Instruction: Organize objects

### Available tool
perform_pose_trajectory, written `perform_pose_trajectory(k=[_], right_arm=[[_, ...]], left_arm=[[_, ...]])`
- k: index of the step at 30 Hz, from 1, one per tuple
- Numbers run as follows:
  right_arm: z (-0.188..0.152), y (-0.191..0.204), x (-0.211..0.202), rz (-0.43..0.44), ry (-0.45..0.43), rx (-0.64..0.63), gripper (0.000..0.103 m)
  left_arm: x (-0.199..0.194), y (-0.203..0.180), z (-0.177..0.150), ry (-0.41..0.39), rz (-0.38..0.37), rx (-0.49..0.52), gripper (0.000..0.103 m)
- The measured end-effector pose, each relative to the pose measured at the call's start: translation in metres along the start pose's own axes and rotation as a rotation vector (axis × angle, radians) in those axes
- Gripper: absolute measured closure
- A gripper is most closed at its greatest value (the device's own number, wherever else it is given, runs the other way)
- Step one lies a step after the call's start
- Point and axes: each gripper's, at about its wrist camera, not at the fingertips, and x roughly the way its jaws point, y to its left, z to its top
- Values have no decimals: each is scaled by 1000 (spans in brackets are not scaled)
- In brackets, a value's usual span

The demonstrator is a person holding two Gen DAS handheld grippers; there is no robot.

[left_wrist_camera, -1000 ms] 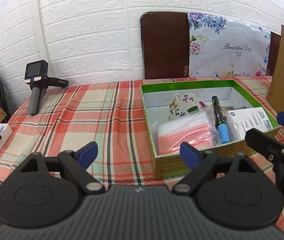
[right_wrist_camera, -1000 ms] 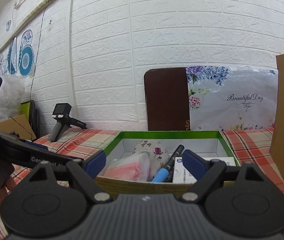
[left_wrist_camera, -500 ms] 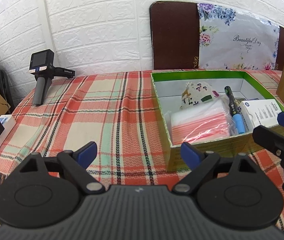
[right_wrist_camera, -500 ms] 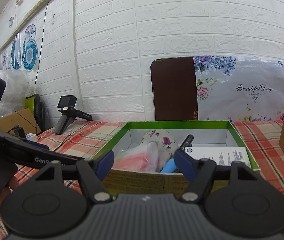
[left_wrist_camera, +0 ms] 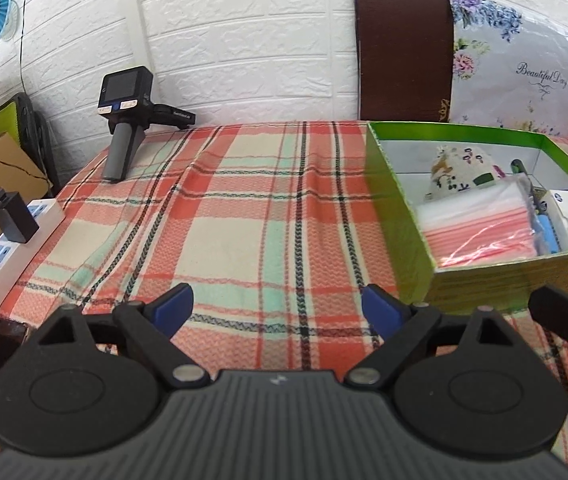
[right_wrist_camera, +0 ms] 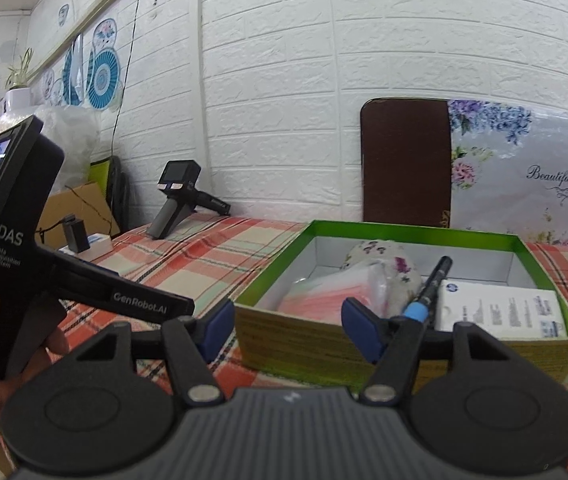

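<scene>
- Resting far left on the plaid tablecloth (left_wrist_camera: 244,216): one spare handheld device (left_wrist_camera: 124,120).
- Left gripper (left_wrist_camera: 276,300) wide open, empty.
- Right gripper (right_wrist_camera: 284,326) closing, nothing between.
- One green box (right_wrist_camera: 364,344) holds one pouch (right_wrist_camera: 388,264), one bag pack (right_wrist_camera: 324,292), one marker (right_wrist_camera: 428,288), one white carton (right_wrist_camera: 496,308).
- White brick wall (right_wrist_camera: 324,80) behind.

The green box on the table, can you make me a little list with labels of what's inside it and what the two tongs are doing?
box: green box, open top, on plaid tablecloth
inside: flowery pouch, pink-striped plastic bags, blue-tipped pen, white carton
left tongs: open, empty, over the cloth left of the box
right tongs: closing, nothing between them, at the box's near wall
also on table: spare handheld device, power strip
</scene>
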Motion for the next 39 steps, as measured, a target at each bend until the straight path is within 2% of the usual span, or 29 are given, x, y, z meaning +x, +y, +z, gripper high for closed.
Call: perform_pose_trajectory(k=[4,7,13,17,24,33,39], right_arm=[[1,-1,1,-19,-1,11,43],[3,-6,-1,-62,-20,35,37],[10,-23,-9,-118,-28,119,18],[13,-28,-18,-148,-35,148,1],[15,-35,-35,-178,-31,202,0],[17,-36,-49,-190,-80,200,0],[13,-40,-50,-192,-80,218,0]], left_arm=[[2,3,1,1,-1,-6,9],[1,1,2,-5,-13,-8,7],[-11,-8,5,-31,-36,6,0],[-20,-15,8,-45,-44,18,0],[-34,-28,10,-61,-72,45,0],[-51,-44,14,-81,-88,69,0],[-59,-52,12,-96,-61,88,0]])
